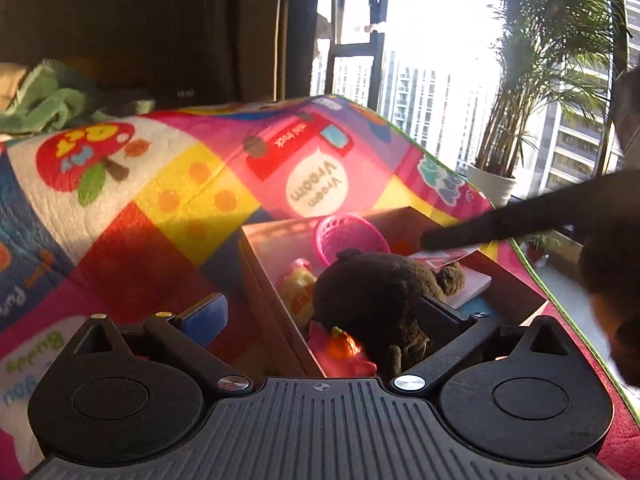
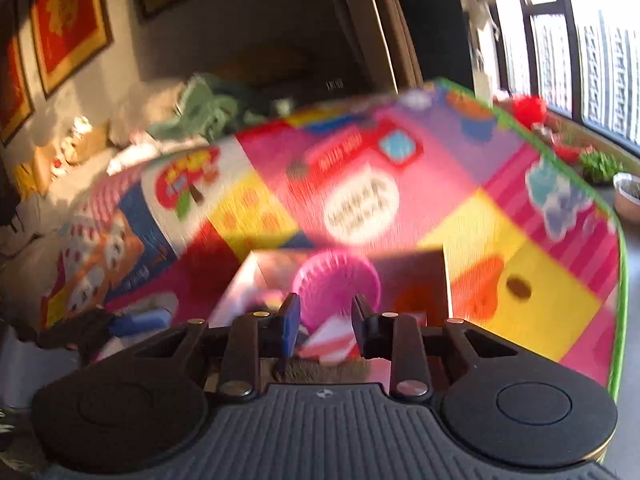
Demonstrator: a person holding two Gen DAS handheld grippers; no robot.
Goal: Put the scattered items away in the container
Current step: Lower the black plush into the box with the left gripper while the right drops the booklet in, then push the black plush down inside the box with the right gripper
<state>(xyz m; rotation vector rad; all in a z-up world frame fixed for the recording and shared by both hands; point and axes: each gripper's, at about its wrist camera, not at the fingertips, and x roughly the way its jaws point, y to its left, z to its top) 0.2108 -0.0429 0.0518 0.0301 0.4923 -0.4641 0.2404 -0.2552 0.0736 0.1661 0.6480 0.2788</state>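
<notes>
An open cardboard box (image 1: 256, 248) (image 2: 434, 276) sits on a colourful play mat (image 1: 160, 200). In it lie a brown plush toy (image 1: 372, 292), a pink plastic basket (image 1: 348, 236) (image 2: 336, 280), a yellow toy (image 1: 296, 284) and a pink-and-orange toy (image 1: 340, 348). My left gripper (image 1: 320, 312) is open wide at the box's near end, one finger on each side of the plush, with nothing held. My right gripper (image 2: 326, 316) reaches over the box with its jaws narrow. A red-and-white flat item (image 2: 328, 340) (image 1: 440, 258) fills the gap between its pads. The right wrist view is blurred.
The mat's green edge (image 1: 560, 300) runs close along the right of the box, with bare floor beyond. A potted palm (image 1: 492, 188) stands by the window. Green cloth (image 1: 52, 96) lies past the mat's far left. Framed pictures (image 2: 68, 20) hang on the wall.
</notes>
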